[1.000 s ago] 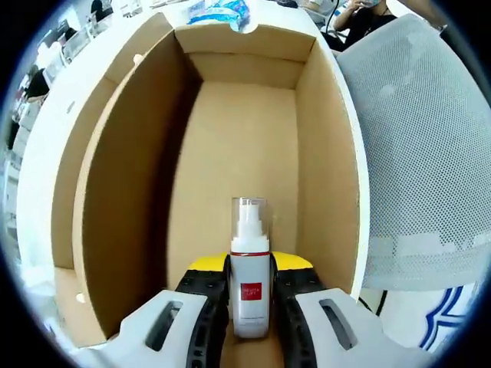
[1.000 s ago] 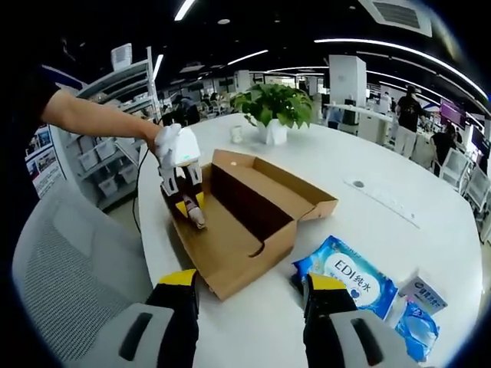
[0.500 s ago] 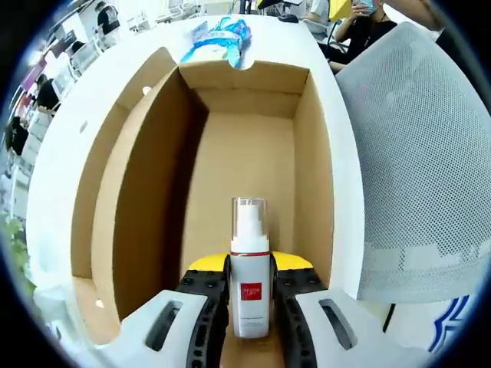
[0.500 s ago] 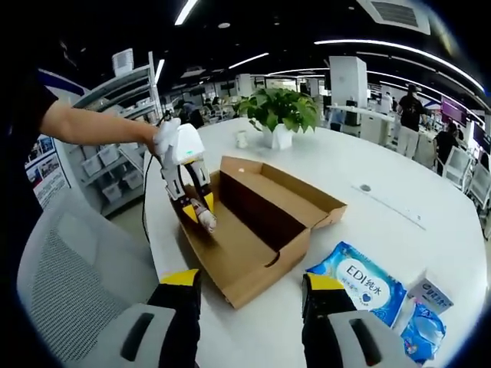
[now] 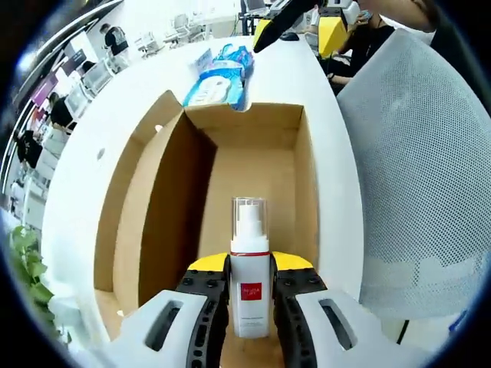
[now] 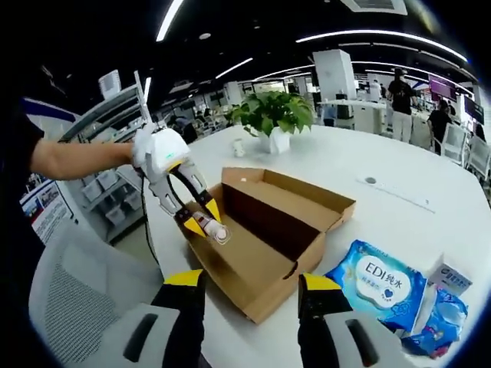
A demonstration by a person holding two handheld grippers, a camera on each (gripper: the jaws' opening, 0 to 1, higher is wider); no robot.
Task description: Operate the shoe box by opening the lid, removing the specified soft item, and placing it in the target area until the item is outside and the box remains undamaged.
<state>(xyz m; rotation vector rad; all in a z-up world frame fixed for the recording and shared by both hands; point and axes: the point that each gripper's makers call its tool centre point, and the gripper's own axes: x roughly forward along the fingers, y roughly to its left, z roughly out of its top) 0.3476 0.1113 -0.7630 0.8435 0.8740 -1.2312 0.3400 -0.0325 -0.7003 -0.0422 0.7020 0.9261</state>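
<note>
Left gripper (image 5: 250,287) clamps bottle (image 5: 250,285) above open box (image 5: 253,176).
Right gripper (image 6: 249,295) view: plant (image 6: 270,115) behind box; jaws open, empty.

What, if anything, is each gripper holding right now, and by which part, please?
The left gripper holds a small spray bottle by its lower body, clear cap pointing forward, above the open cardboard box. The right gripper is open and holds nothing.

This is a large open-plan office. A broad white table (image 6: 399,192) stands in the middle of the floor, with a potted plant (image 6: 272,119) on its far side and a grey mesh chair (image 5: 422,169) pulled up at its edge. Behind the table run long ceiling light strips (image 6: 368,37), shelving (image 6: 107,161) with boxes, a white pillar (image 6: 337,77), and people (image 6: 400,90) among desks.
</note>
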